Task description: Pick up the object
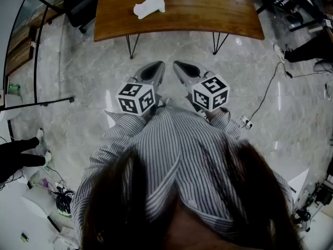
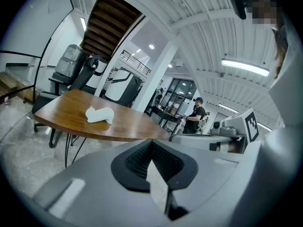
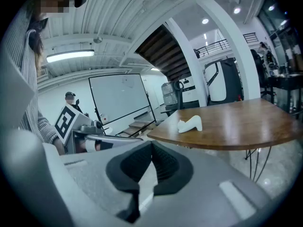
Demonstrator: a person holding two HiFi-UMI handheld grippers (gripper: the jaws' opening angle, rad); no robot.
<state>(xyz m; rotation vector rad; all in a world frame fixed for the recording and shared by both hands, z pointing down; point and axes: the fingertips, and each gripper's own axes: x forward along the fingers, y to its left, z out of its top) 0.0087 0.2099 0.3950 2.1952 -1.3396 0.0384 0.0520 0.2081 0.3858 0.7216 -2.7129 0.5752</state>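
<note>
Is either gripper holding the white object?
No, the white object lies on the table, apart from the left gripper and right gripper, both empty.

- table (image 1: 208, 9): 1, wooden
- legs (image 1: 132, 46) seen under it: 2, hairpin type
- object (image 1: 149, 7), white, on the table: 1
- grippers: 2, namely left gripper (image 1: 154, 69) and right gripper (image 1: 183, 69)
- marker cubes (image 1: 136, 98): 2, one per gripper
- bystanders (image 2: 195, 113): 2, one far off in each gripper view
- whiteboard (image 3: 118, 98): 1
</note>
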